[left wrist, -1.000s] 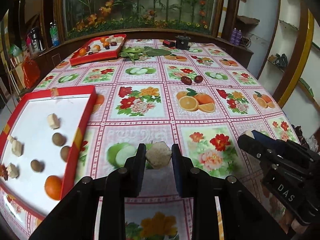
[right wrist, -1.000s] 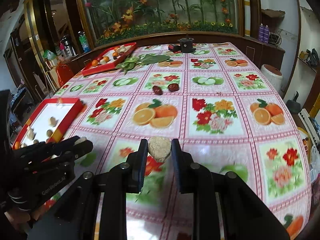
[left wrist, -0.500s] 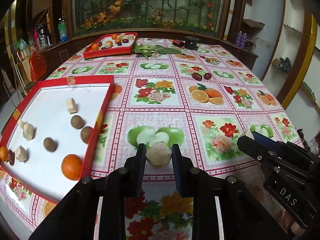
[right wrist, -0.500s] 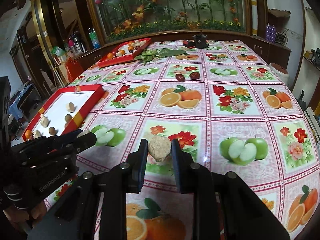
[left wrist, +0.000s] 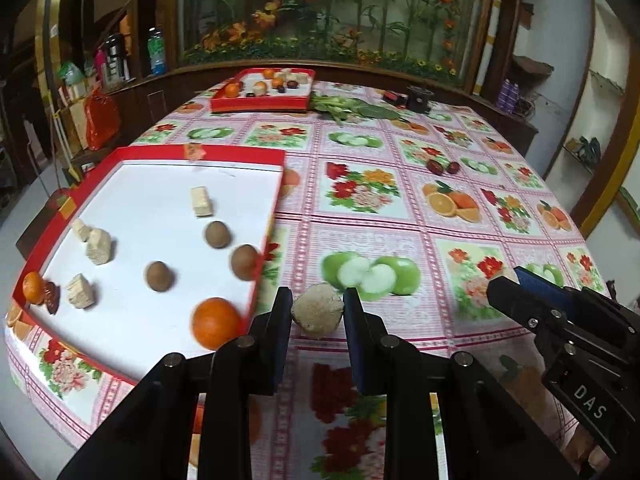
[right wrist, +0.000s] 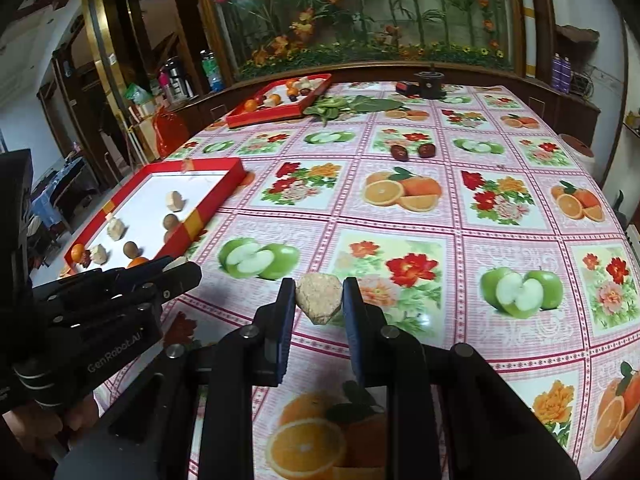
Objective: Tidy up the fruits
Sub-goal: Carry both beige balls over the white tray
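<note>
I had the left gripper closed on a pale, rough lump, its pads pressing both sides. The lump hung above the fruit-printed tablecloth, just to the right of the near red tray, beside the tray's near right corner.

I had the right gripper closed on a second pale piece, tan and roughly heart-shaped, clamped between both pads above the tablecloth near a printed pair of green apples. The left gripper's body appeared at the left edge of the right wrist view, with the near tray behind it.

The near red tray had a white floor. On it I saw:
- an orange at the near right corner;
- three brown round fruits, set apart from one another;
- several pale chunks like the ones I held;
- a small orange and a dark red item in the far left corner, touching.

A second red tray stood at the far side of the table, holding mixed fruits. Green leaves lay just to its right. Two dark red fruits lay side by side on the cloth, well apart from both trays. A small black object stood near the far edge.
</note>
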Demonstrator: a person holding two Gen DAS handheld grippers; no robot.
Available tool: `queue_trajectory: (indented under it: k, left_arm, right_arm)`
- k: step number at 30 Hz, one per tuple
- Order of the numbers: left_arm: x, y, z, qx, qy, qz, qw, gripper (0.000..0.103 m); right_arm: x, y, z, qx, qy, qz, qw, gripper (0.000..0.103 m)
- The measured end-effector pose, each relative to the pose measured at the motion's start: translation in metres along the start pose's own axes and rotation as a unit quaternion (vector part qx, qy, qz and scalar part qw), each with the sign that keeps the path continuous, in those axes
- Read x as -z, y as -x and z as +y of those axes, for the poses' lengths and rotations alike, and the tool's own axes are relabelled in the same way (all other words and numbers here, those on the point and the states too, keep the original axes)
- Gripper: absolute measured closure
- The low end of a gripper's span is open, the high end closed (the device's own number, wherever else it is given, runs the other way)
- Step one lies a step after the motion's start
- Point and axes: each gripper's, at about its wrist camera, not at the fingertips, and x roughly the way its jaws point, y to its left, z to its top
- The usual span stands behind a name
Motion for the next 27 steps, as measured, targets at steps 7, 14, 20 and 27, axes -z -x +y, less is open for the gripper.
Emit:
queue_trajectory:
  k: [7, 14, 20, 27]
  left_arm:
    - [-0.003, 0.005, 0.027, -0.02, 0.025, -0.006, 0.9995, 0.078]
    - [-0.007, 0.011, 0.065, -0.047, 0.061, -0.015, 0.9969, 0.078]
    - [-0.014, 0.013, 0.1, -0.079, 0.095, -0.021, 0.9922, 0.078]
    - [-0.027, 0.006, 0.132, -0.115, 0.12, -0.023, 0.9858, 0.078]
  right_arm:
    - [-0.01, -0.004, 0.021, -0.019, 0.022, -0.004, 1.0, 0.077]
    - [-0.022, -0.01, 0.049, -0.043, 0.05, -0.006, 0.998, 0.077]
    - [-0.032, -0.015, 0.076, -0.065, 0.074, -0.009, 0.995, 0.077]
    - [-0.047, -0.023, 0.111, -0.094, 0.103, -0.017, 0.99, 0.077]
